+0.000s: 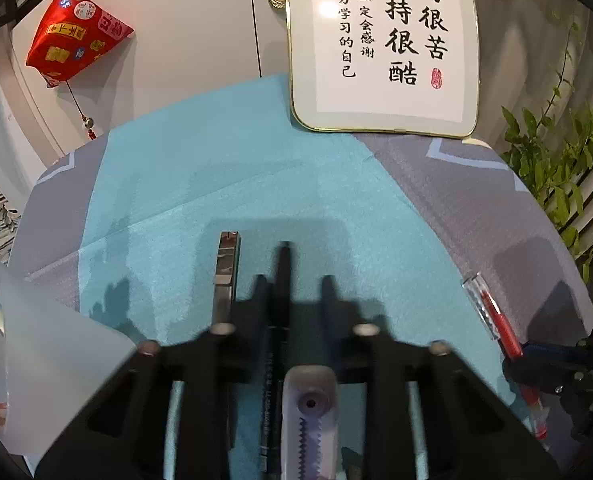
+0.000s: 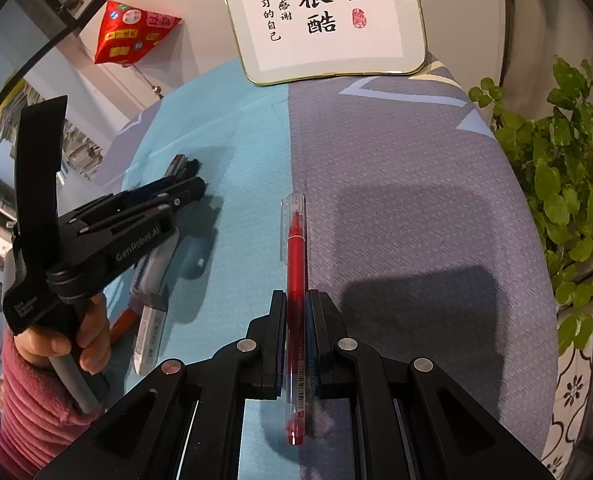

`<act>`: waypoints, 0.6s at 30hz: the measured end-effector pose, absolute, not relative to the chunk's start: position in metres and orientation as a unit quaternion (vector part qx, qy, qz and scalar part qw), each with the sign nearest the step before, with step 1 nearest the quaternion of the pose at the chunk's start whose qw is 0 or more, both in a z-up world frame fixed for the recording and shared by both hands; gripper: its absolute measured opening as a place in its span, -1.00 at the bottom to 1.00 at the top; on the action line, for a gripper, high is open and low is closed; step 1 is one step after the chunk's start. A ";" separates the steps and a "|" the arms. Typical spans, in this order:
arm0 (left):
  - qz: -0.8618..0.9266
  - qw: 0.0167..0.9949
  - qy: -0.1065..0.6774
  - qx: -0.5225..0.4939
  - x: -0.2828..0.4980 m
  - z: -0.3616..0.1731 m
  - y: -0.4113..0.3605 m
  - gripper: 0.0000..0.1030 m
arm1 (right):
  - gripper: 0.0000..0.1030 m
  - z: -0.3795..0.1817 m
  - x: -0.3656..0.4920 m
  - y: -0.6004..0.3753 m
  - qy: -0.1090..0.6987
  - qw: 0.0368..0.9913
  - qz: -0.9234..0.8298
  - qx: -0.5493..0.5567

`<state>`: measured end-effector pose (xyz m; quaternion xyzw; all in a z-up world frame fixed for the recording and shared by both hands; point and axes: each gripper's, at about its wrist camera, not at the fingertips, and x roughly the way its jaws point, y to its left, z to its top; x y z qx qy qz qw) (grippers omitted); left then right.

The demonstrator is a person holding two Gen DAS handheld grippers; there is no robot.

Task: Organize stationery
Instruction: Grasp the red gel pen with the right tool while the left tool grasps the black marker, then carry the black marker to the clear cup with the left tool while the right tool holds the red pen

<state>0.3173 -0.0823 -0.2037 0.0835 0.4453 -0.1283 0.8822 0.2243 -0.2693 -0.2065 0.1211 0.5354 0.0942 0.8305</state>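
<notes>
1. Right tongs [image 2: 296,308] clamped on red pen [image 2: 295,264]: clear cap points toward the far edge of the bench [image 2: 416,200], barcode sticker on the barrel near the tail, too small to read.
2. Left tongs [image 1: 294,280] closed on black pen [image 1: 283,264]; its barrel print is unreadable. No earlier view, so only the closed grip is confirmed.
3. White correction-tape case [image 1: 310,412] lies directly under the left tongs on the teal mat [image 1: 216,184]; a metal clip [image 1: 226,264] is just beside the black pen.
4. Left tool body reads "GenRobot.AI"; held by a hand [image 2: 84,332] in a pink sleeve.
5. Framed calligraphy sign [image 1: 380,44] stands at the far edge; legible part "学习很苦 坚持很酷".
6. Red pouch [image 1: 74,36] hangs on the wall, far left.
</notes>
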 end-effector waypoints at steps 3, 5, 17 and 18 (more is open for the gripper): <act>-0.122 0.889 0.436 0.075 0.313 -0.197 -0.079 -0.80 | -0.80 -0.206 0.223 -0.269 0.537 0.830 0.092 0.119; -0.121 0.895 0.424 0.066 0.307 -0.187 -0.075 -0.81 | -0.80 -0.205 0.222 -0.269 0.538 0.829 0.093 0.117; -0.139 0.945 0.294 0.030 0.214 -0.083 -0.035 -0.82 | -0.80 -0.203 0.197 -0.265 0.547 0.823 0.113 0.106; -0.140 0.947 0.288 0.024 0.207 -0.079 -0.031 -0.83 | -0.80 -0.203 0.195 -0.264 0.549 0.821 0.117 0.105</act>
